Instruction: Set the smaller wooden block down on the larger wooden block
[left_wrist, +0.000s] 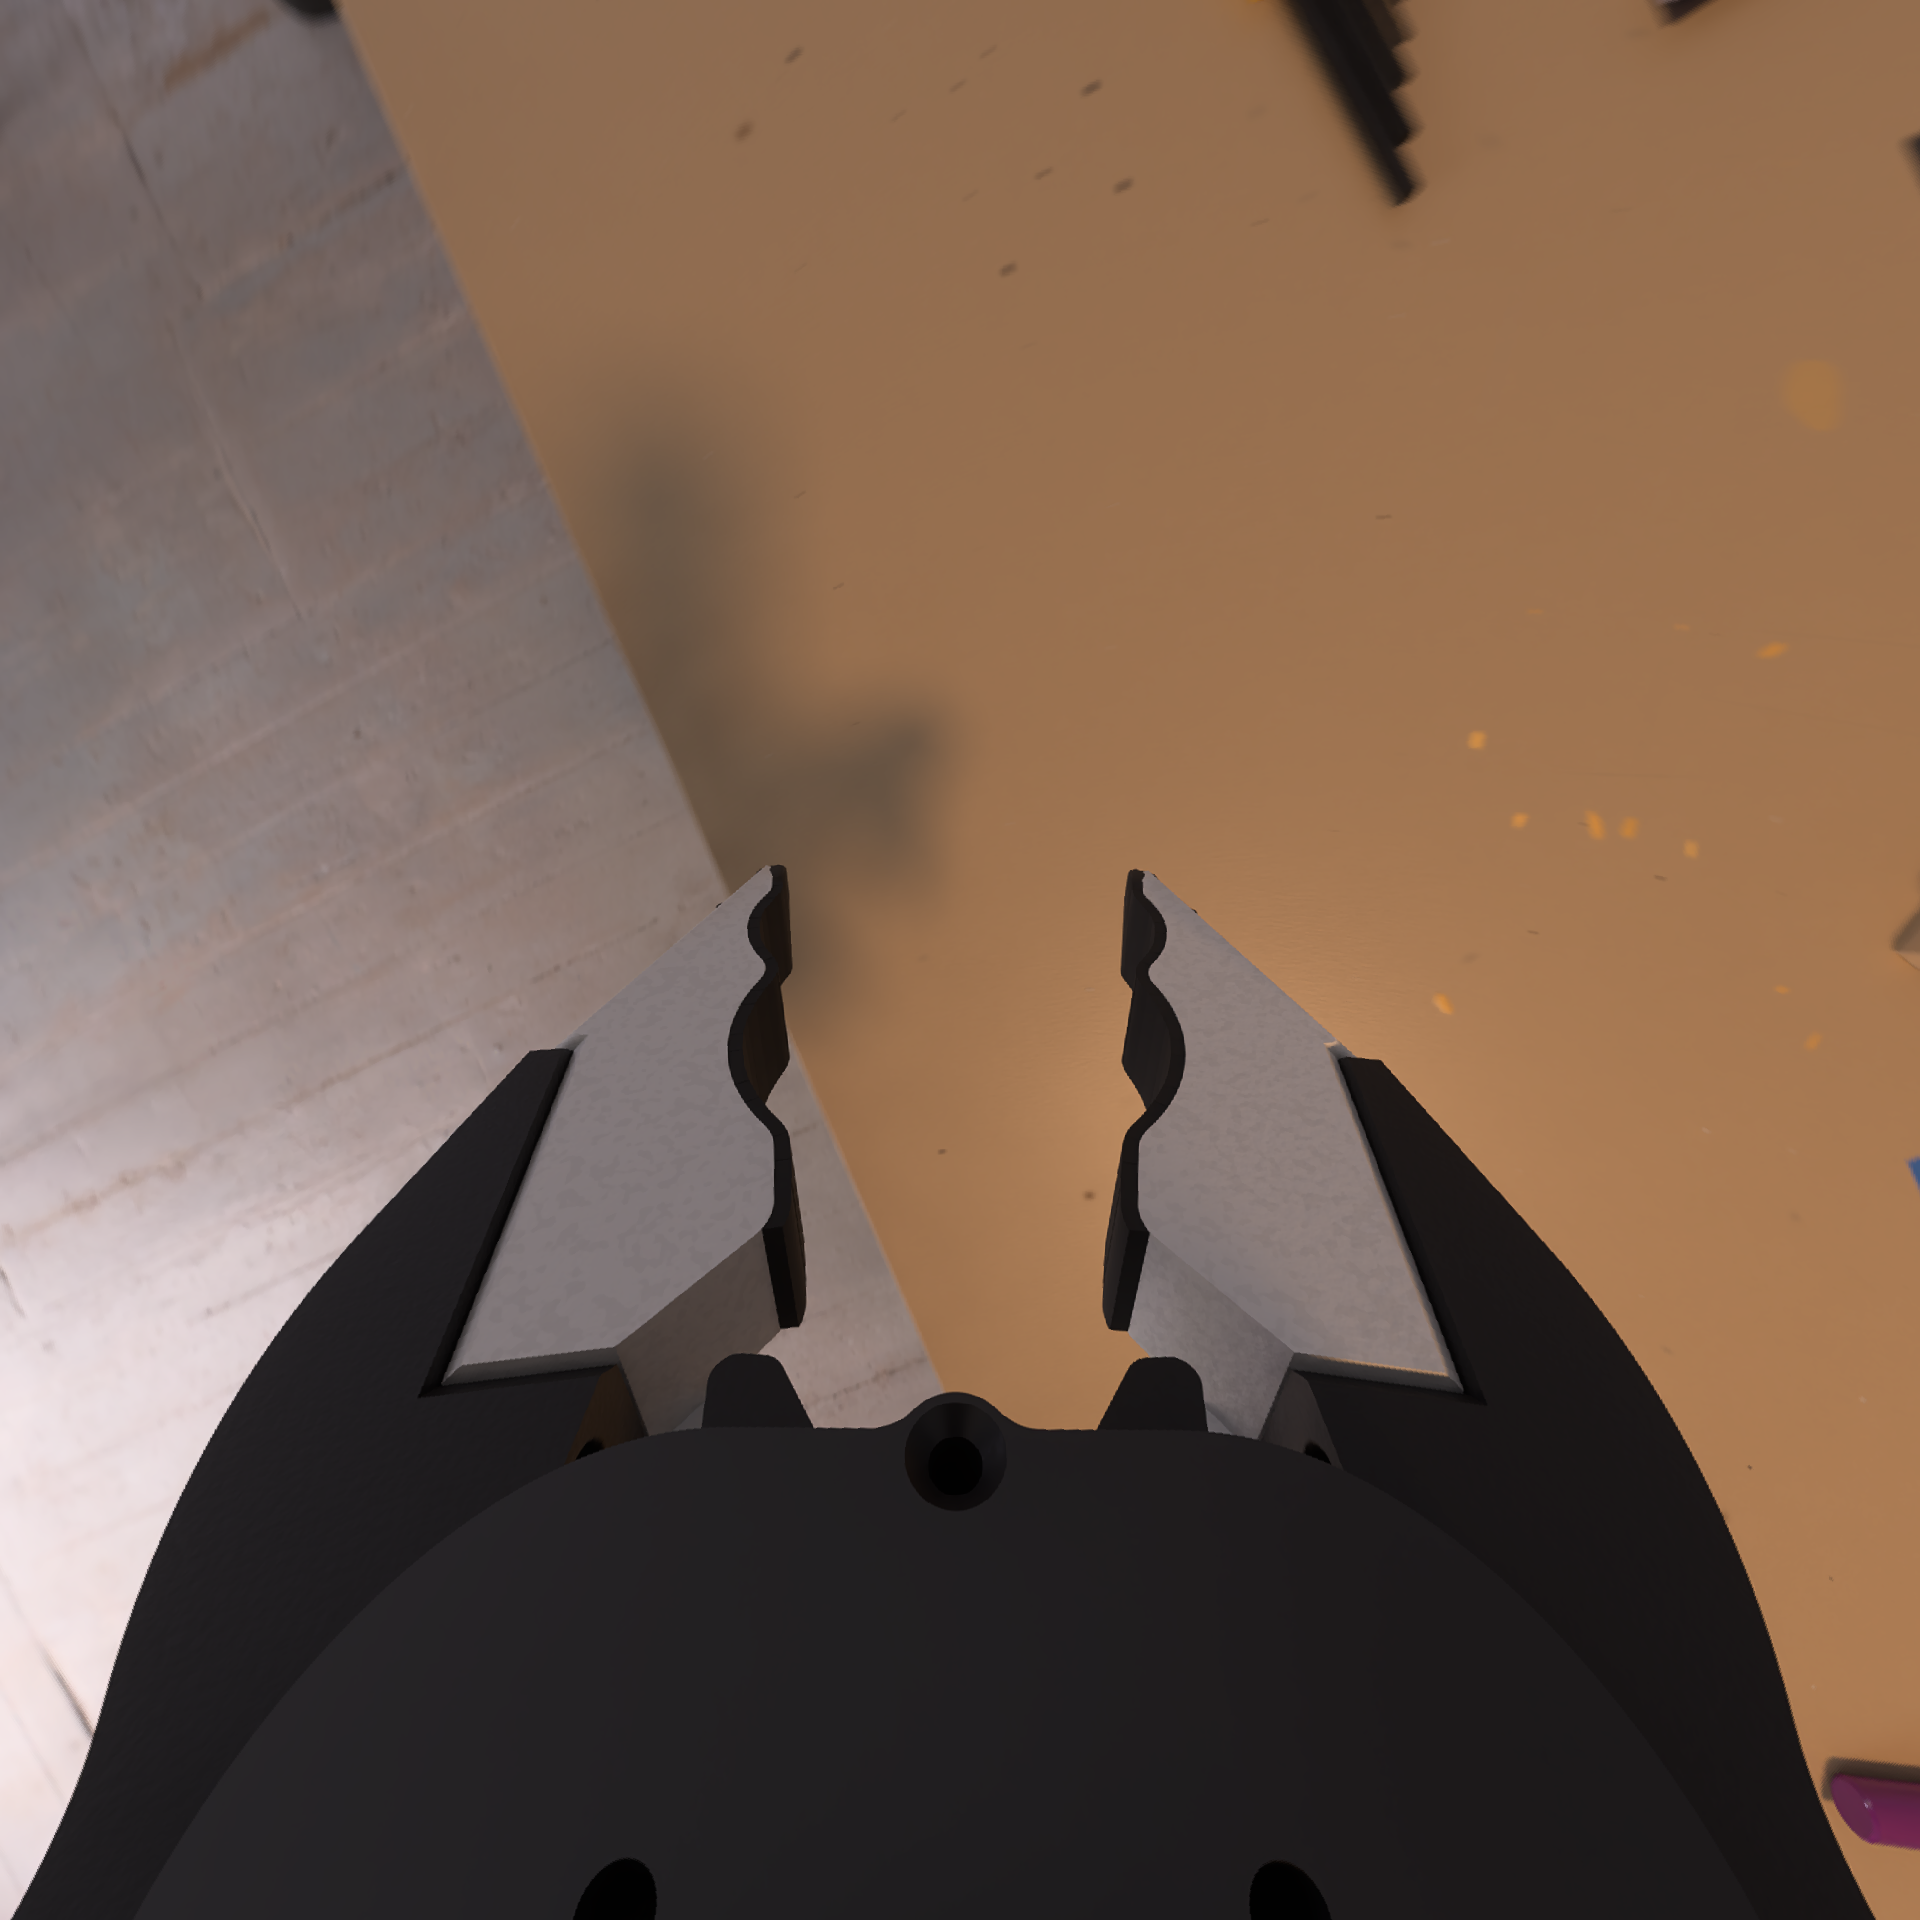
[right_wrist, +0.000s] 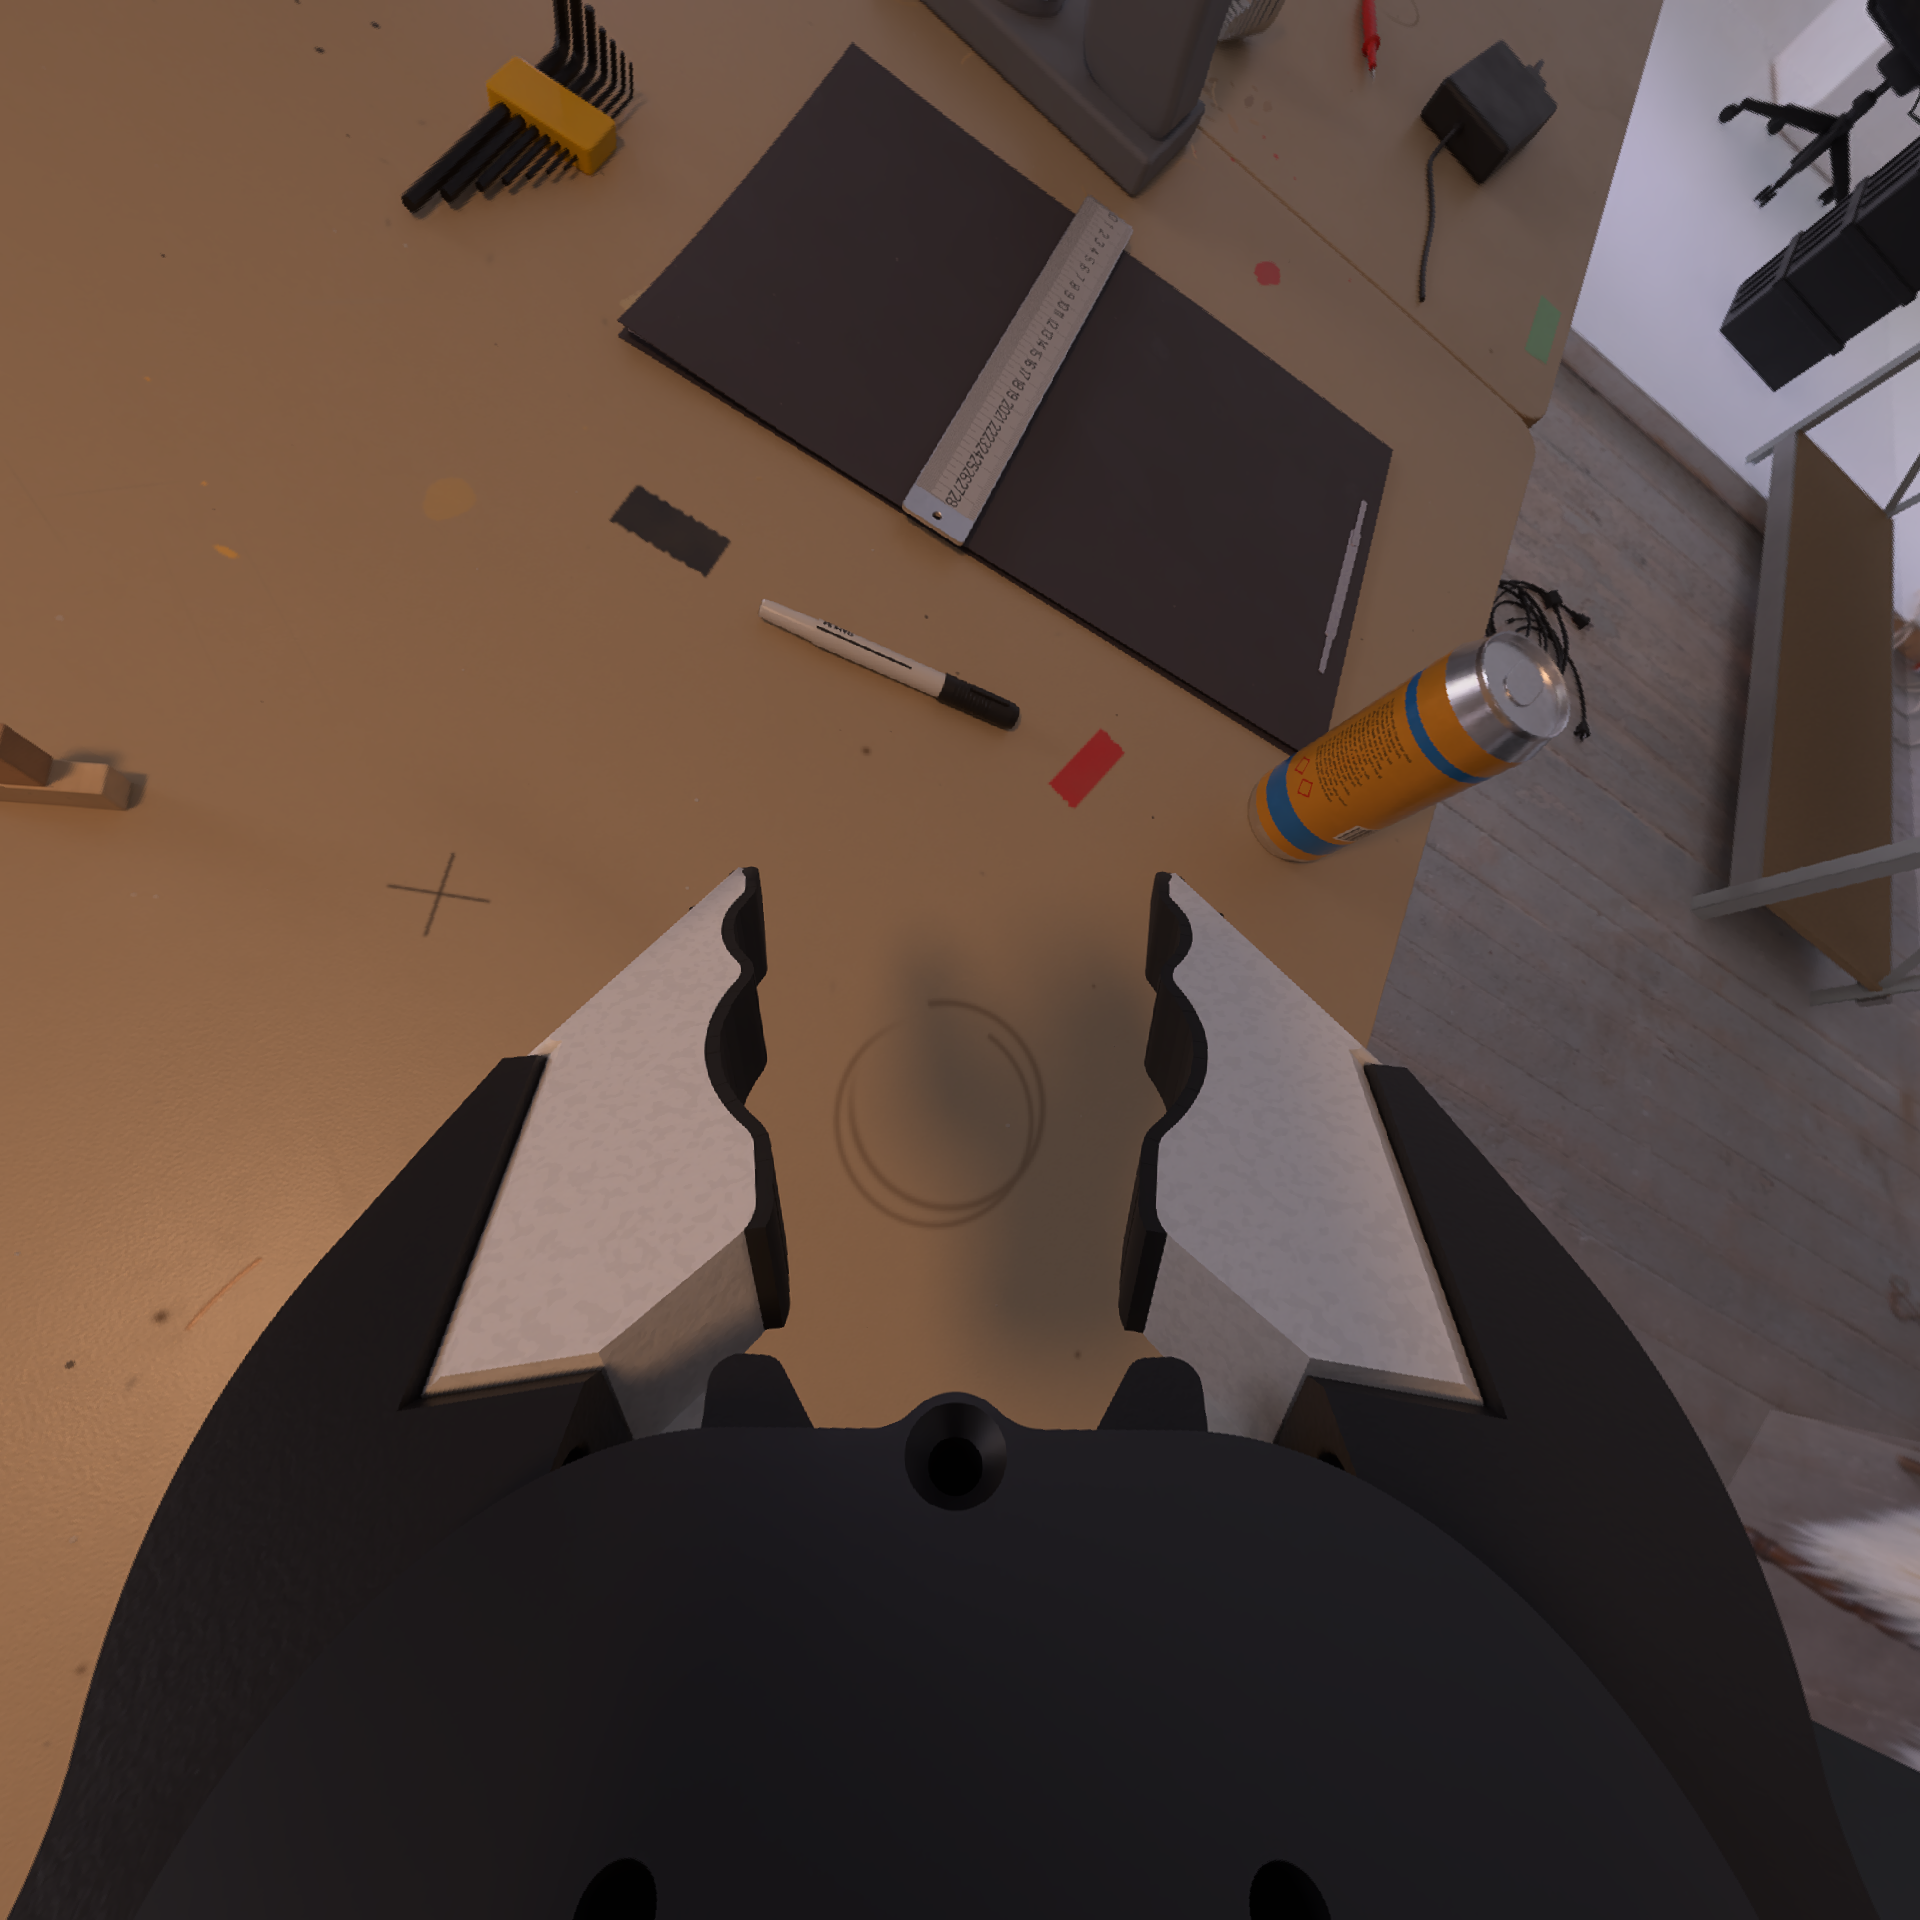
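Note:
Two wooden blocks show only at the far left edge of the right wrist view: a pale flat block (right_wrist: 88, 787) and a darker brown block (right_wrist: 21, 753) that sits on or just behind it. The frame edge cuts both, so I cannot tell which. My right gripper (right_wrist: 956, 878) is open and empty, well to the right of them, above a faint circle mark (right_wrist: 847, 1143) on the tan table (right_wrist: 312, 416). My left gripper (left_wrist: 956, 878) is open and empty, above the table's edge (left_wrist: 727, 831). No block shows in the left wrist view.
Ahead of the right gripper lie a marker pen (right_wrist: 888, 663), a red patch (right_wrist: 1086, 769), a black folder (right_wrist: 883, 281) with a steel ruler (right_wrist: 1023, 369), a hex key set (right_wrist: 540, 114) and an orange can (right_wrist: 1403, 748) at the table's right edge. Floor (left_wrist: 260, 623) lies left of the left gripper.

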